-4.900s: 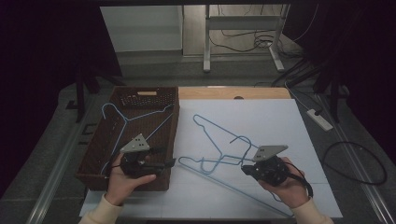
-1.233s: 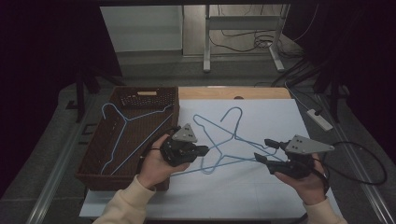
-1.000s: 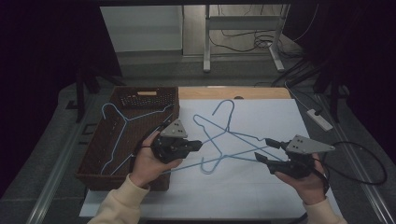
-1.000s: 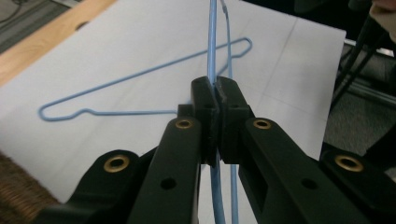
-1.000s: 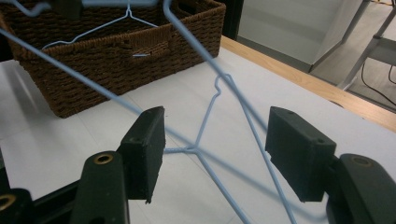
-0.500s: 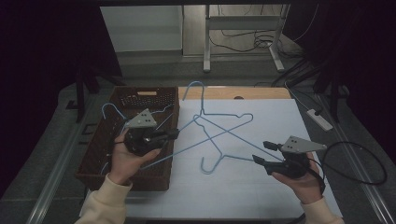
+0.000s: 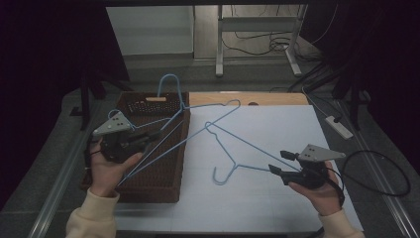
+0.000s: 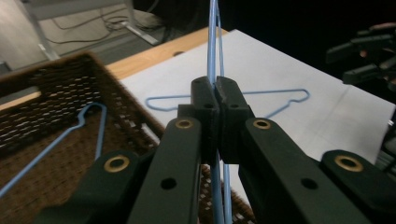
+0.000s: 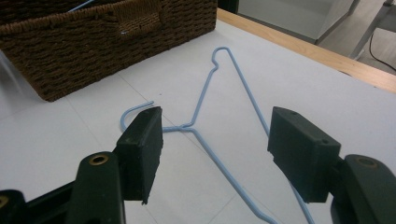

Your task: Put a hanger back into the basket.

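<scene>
Left gripper [image 7: 148,140] jaws clamp a blue hanger [image 7: 198,133], held tilted over the basket [image 7: 163,173] at the surface's left edge. Lower it flat, hook probably clear of the rim. Right gripper [image 7: 275,171] jaws wide, astride the second hanger [image 7: 247,148] on the surface.

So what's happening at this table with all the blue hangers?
A person works with tongs in each hand. The left tongs are clamped on a blue wire hanger, held over the wicker basket, where another hanger lies. The right tongs are open beside a second hanger on the white table.
</scene>
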{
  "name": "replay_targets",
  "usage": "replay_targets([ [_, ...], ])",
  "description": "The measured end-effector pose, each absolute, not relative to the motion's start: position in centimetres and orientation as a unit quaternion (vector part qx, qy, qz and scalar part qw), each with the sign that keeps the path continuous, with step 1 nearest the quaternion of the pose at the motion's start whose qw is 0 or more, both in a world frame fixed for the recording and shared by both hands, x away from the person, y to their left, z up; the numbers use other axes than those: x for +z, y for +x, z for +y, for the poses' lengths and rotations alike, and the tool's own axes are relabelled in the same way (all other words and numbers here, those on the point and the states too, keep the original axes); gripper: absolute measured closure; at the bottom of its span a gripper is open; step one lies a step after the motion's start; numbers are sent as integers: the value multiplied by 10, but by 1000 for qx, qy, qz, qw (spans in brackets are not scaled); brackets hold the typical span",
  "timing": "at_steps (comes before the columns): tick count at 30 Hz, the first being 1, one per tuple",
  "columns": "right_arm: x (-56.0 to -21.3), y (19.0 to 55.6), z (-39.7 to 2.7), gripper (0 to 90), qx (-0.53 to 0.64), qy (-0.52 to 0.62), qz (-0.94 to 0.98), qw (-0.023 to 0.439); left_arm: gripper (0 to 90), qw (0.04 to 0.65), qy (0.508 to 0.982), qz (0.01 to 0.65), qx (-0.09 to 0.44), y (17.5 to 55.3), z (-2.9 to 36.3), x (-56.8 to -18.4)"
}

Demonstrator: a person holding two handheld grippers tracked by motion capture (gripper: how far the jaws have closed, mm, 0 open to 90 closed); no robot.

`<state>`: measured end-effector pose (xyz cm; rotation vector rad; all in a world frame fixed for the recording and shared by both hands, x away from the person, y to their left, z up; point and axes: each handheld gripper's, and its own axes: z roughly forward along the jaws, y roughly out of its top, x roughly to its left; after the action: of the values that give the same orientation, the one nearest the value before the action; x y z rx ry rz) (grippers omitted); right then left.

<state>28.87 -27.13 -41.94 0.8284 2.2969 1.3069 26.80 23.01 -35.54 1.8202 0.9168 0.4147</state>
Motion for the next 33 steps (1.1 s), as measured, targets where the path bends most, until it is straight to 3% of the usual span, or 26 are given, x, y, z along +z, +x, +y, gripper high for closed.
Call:
replay_targets([
  [18, -425, 291, -269, 363, 451, 296, 823, 179, 879, 493, 703, 466, 212, 266, 300, -372],
  [33, -428, 293, -268, 362, 448, 296, 825, 176, 879, 463, 696, 500, 225, 270, 317, -387],
])
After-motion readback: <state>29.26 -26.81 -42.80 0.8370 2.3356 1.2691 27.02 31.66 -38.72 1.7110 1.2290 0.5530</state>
